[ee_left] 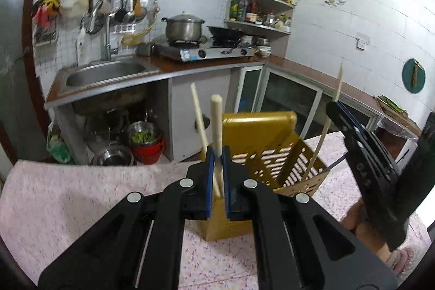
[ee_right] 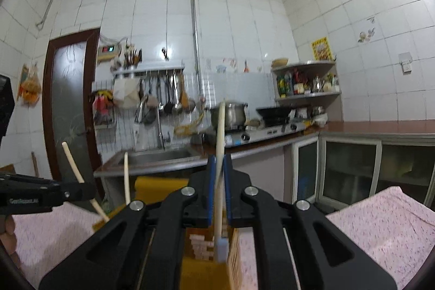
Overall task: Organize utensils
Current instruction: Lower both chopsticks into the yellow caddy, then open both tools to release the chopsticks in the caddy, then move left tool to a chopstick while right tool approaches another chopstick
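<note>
Left claw (ee_left: 217,162) pinching a cream chopstick (ee_left: 216,121) upright, its lower end dipping into the near compartment of the yellow slotted utensil holder (ee_left: 261,137), beside another chopstick (ee_left: 198,116) already leaning there. Right claw (ee_right: 219,170) pinching a third cream chopstick (ee_right: 220,154), holding it upright over the holder's right compartment. Holder standing on the pink floral surface (ee_left: 68,195), sink (ee_left: 106,75) and stove (ee_left: 206,52) lying far behind.

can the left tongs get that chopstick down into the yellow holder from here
Probably yes. The left tongs, shut on a pale chopstick, hang right over the yellow holder, whose open top looks free. The right tongs lower another chopstick further right, apart.
</note>
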Tool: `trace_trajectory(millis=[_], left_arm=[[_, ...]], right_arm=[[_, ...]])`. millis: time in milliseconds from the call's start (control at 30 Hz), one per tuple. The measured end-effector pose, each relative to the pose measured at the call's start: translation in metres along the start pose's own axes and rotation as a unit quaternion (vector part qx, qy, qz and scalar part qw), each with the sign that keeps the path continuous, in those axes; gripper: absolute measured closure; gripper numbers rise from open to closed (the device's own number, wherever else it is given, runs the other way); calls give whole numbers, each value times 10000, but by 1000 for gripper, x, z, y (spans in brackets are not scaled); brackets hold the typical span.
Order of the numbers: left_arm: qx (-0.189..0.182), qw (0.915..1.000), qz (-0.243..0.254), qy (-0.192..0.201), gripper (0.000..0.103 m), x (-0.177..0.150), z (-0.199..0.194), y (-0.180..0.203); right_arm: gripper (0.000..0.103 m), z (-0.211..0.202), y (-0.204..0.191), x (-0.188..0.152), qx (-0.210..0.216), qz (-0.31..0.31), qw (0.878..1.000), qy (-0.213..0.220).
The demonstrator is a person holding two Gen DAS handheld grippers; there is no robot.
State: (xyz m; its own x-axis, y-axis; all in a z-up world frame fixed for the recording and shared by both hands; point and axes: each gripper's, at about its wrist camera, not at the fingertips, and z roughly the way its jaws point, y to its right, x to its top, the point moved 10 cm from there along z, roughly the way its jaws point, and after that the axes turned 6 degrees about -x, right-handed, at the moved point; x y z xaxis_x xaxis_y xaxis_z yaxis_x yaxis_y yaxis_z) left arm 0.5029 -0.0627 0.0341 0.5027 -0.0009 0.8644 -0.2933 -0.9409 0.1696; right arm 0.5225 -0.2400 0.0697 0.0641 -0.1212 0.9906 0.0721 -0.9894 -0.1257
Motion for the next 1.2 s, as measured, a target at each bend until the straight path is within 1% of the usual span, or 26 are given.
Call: trace_trajectory(millis=[33, 133, 167, 200, 233, 300, 333, 400, 467, 500, 533, 600, 667, 767, 833, 933, 1033, 1133, 1200], left_arm=[[33, 10000, -48, -13, 97, -4, 0, -3], [-74, 9997, -209, -87, 96, -11, -1, -6], [-89, 9995, -276, -92, 92, -13, -4, -7], [-116, 9993, -349, -83, 84, -13, -8, -7], [-128, 9991, -389, -62, 79, -13, -12, -7], [-116, 9990, -428, 67, 60, -10, -27, -7], [-86, 9991, -400, 112, 55, -9, -35, -6], [-69, 9992, -384, 125, 32, -10, -50, -4], [-130, 9989, -442, 101, 21, -17, -67, -3], [-130, 9989, -449, 89, 19, -20, -73, -3], [-96, 9989, -454, 39, 18, -26, -80, -4], [-43, 9988, -481, -78, 12, -41, -90, -7], [68, 9985, -490, -241, 11, -58, -97, -11], [376, 9966, -434, -590, 5, -95, -105, -20], [459, 9948, -424, -810, 5, -116, -109, -22], [407, 9911, -509, -1158, 5, -148, -114, -21], [455, 9868, -556, -1451, 5, -172, -116, -19], [522, 9826, -684, -1643, 5, -190, -116, -19], [618, 9803, -699, -1742, 5, -201, -116, -18]], right_arm=[[96, 0, 0, -3, 29, -18, 10000, -94], [96, -6, -1, -10, 85, -152, 9985, -512], [96, -8, -1, -10, 94, -160, 9981, -580], [96, -13, 0, -10, 86, -181, 9975, -684], [96, -18, 1, -9, 72, -209, 9968, -767], [96, -29, 0, -8, 36, -296, 9955, -897], [96, -36, 0, -9, 5, -362, 9942, -1016], [95, -47, 0, -12, -17, -402, 9920, -1198], [88, -61, 3, -18, -106, -421, 9887, -1436], [67, -69, 4, -21, -129, -413, 9876, -1511], [51, -79, 6, -27, -197, -431, 9861, -1594], [49, -95, 5, -37, -246, -590, 9831, -1715], [49, -113, 7, -52, -365, -769, 9776, -1923], [49, -136, 11, -74, -447, -760, 9692, -2300], [49, -152, 17, -93, -489, -623, 9612, -2644], [47, -172, 24, -114, -600, -525, 9509, -2989], [42, -186, 28, -129, -679, -428, 9431, -3227], [41, -196, 30, -139, -764, -356, 9376, -3375], [41, -203, 32, -149, -853, -335, 9316, -3517]])
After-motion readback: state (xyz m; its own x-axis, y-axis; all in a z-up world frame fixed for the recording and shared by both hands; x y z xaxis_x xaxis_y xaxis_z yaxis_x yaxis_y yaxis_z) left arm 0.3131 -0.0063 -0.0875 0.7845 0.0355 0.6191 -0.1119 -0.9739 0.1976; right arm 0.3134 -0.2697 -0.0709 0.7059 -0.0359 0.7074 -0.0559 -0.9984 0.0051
